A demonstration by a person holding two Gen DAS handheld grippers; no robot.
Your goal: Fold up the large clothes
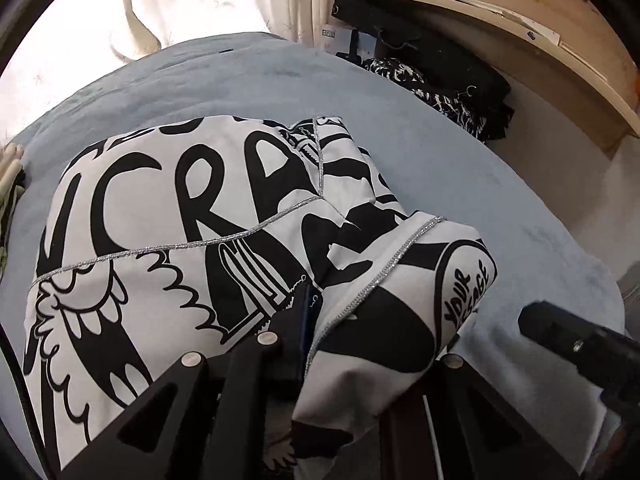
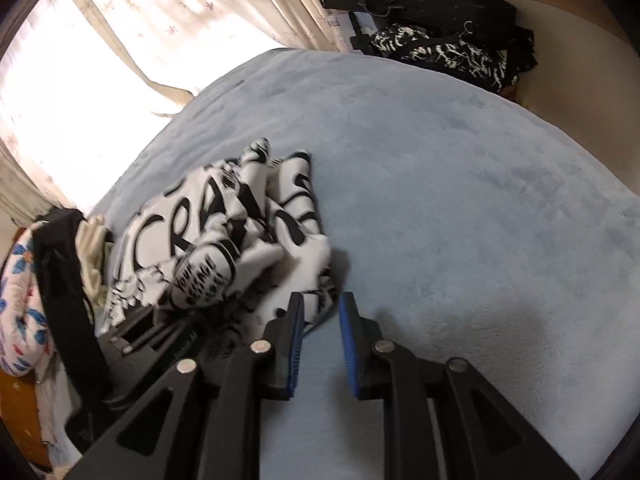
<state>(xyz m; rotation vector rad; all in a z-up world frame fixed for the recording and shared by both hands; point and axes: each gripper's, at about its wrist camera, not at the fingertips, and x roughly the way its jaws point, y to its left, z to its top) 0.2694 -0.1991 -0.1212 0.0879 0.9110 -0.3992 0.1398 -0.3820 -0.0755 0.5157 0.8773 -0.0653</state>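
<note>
The left gripper point(image 1: 308, 320) pinches the black-and-white top point(image 1: 180, 220) tight on the blue bed point(image 2: 440, 160), the right gripper point(image 2: 320, 320) is let go beside it, so lay it flat slowly.

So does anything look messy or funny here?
Yes. The black-and-white printed garment lies bunched and rumpled on the blue bed cover, not flat. The left gripper pinches one fold; the right gripper is open, holding nothing.
</note>
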